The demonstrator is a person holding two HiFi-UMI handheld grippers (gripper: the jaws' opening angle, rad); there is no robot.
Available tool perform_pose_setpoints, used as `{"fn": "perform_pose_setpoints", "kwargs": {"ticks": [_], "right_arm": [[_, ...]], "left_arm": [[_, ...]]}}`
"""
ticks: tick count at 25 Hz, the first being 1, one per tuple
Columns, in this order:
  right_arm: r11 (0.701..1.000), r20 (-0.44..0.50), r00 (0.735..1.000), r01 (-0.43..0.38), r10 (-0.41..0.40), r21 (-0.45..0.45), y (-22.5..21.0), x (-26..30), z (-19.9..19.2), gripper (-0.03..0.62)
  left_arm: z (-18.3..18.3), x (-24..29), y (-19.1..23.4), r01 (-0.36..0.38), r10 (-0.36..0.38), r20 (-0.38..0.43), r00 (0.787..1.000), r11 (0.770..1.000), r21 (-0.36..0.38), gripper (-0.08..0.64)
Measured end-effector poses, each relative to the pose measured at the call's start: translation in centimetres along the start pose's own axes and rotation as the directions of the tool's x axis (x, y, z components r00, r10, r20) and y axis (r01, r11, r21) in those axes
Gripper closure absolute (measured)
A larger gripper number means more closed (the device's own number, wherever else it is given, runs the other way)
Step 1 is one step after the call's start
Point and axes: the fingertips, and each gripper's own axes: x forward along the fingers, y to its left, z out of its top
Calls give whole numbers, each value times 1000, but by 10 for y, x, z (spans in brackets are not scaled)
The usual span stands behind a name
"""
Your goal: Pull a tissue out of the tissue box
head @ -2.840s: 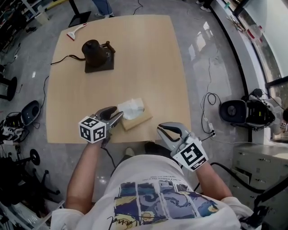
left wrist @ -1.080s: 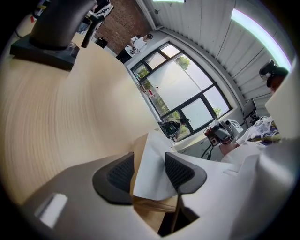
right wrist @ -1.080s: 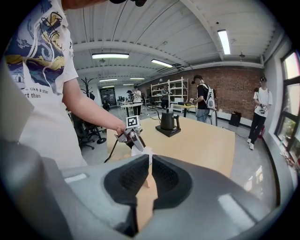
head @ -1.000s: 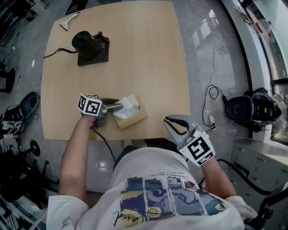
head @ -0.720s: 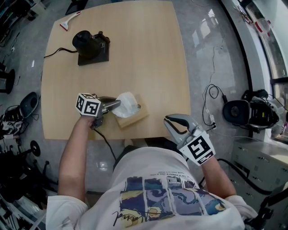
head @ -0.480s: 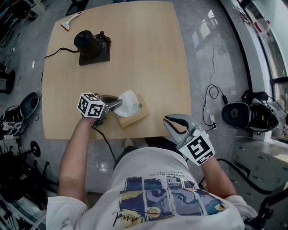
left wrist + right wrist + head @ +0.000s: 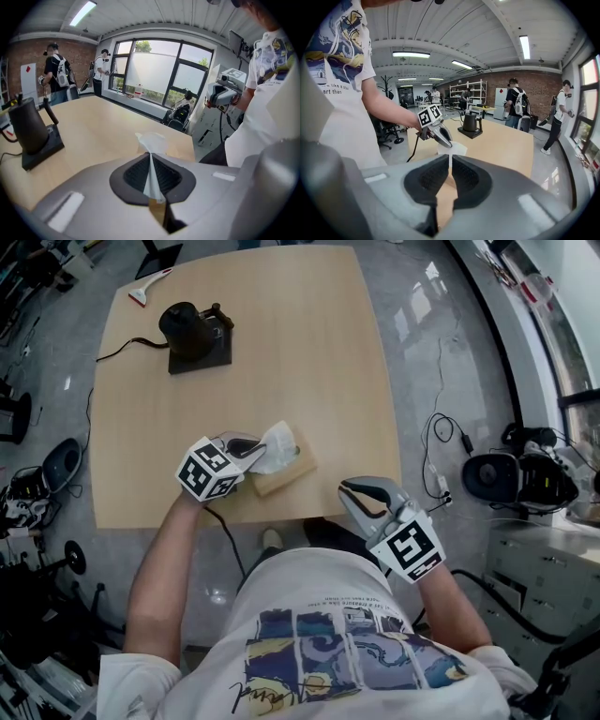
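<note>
A tan tissue box (image 7: 289,474) lies near the front edge of the wooden table (image 7: 309,352). A white tissue (image 7: 277,443) stands up out of its slot. My left gripper (image 7: 255,448) is shut on that tissue from the left, a little above the box. In the left gripper view the tissue (image 7: 152,176) is pinched thin between the black pads of the left gripper (image 7: 151,158), with the box (image 7: 157,212) below. My right gripper (image 7: 360,495) hovers off the table's front edge, right of the box, shut on nothing. The right gripper view looks past the right gripper (image 7: 450,160) at the left gripper (image 7: 442,135) and the tissue (image 7: 457,149).
A black kettle on its base (image 7: 194,332) with a cable stands at the table's far left. A white and red scraper (image 7: 150,292) lies at the far left corner. Cables and a round device (image 7: 492,474) sit on the floor to the right. People (image 7: 514,105) stand in the background.
My left gripper has closed on the tissue, rolled and lifted, so the tissue now stands stretched up out of the box. My right gripper has drifted slightly and stays off the table's edge.
</note>
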Motion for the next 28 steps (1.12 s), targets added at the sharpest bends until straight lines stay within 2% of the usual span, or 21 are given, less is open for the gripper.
{"fn": "perform_pose_setpoints", "kwargs": {"ticks": [7,12,20,28], "right_arm": [[1000,-2,1000,19,-19,2,31,-1,0,571],[999,4,999,34,-34,0,54,-3,-2,571],[997,7,997,71,-71,19,81,-12,-12,571],[994,9,994,110,-110,30,93,-26,-17,571]], "left_arm": [[6,-11,-21,-74,74,9,997,992,98,558],[9,-16,-33,-119,114,35,993,978,170,558],[7,-22,-48,-152,152,21,988,956,252,558],[18,-29,-62,-159,156,32,987,943,294,558]]}}
